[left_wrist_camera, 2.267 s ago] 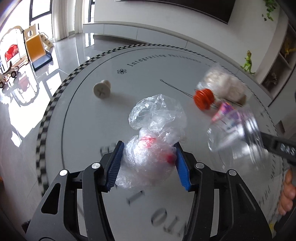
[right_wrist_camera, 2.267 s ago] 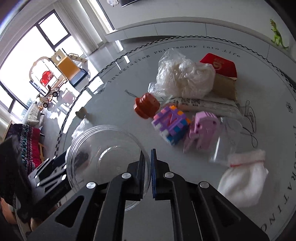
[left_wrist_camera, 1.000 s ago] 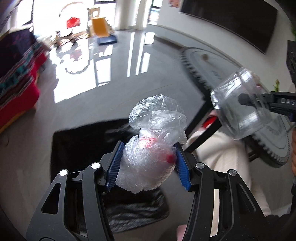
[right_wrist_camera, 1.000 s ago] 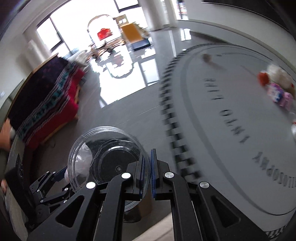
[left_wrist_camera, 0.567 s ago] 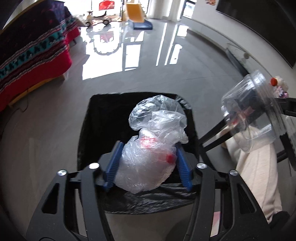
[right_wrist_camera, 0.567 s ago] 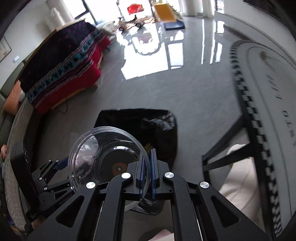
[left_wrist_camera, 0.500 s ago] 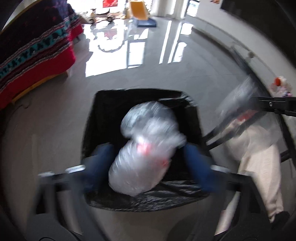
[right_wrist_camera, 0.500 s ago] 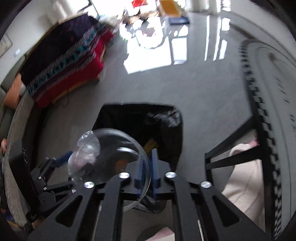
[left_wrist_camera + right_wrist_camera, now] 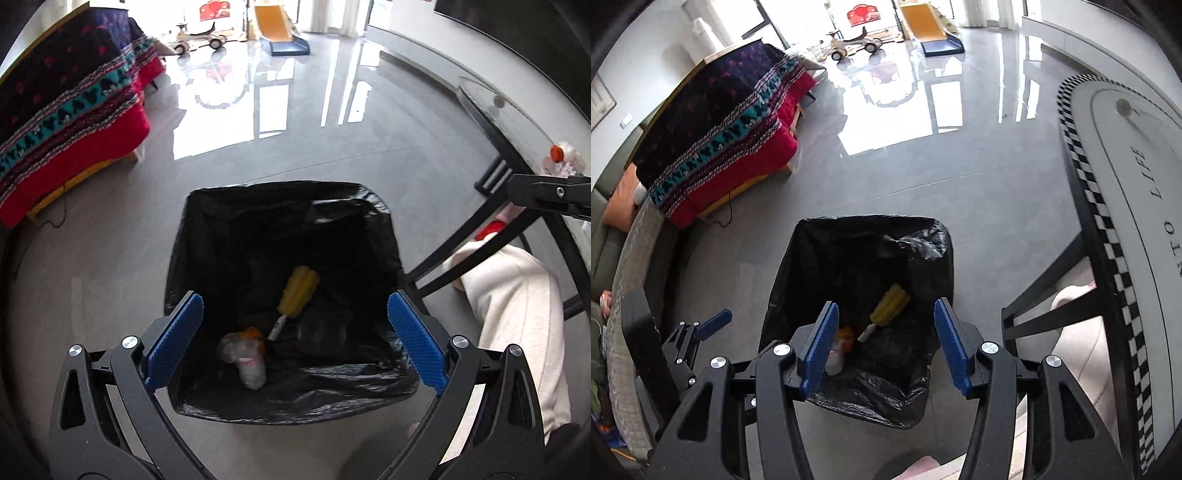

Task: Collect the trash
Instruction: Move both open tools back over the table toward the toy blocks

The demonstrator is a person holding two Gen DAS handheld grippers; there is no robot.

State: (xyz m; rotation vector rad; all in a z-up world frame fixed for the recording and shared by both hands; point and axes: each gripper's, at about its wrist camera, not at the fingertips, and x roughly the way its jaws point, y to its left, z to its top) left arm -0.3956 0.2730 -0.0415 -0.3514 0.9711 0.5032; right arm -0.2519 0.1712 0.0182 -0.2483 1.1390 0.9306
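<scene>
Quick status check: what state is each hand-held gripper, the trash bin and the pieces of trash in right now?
Left hand-held gripper: open, holding nothing, over the bin.
Right hand-held gripper: open, holding nothing, over the bin.
Trash bin: uncovered, lined with a black bag.
Plastic bag: crumpled, lying in the bin.
Clear cup: lying in the bin.
Yellow brush: lying in the bin.

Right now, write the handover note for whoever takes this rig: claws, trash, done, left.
Left claw: open, empty, over the black-lined bin.
Right claw: open, empty, over the same bin.
In the bin: crumpled plastic bag, clear plastic cup, a yellow brush.
Done: bag and cup are dropped in.
Left: more items sit on the round table, including an orange cap; go back and sort out what is trash.
</scene>
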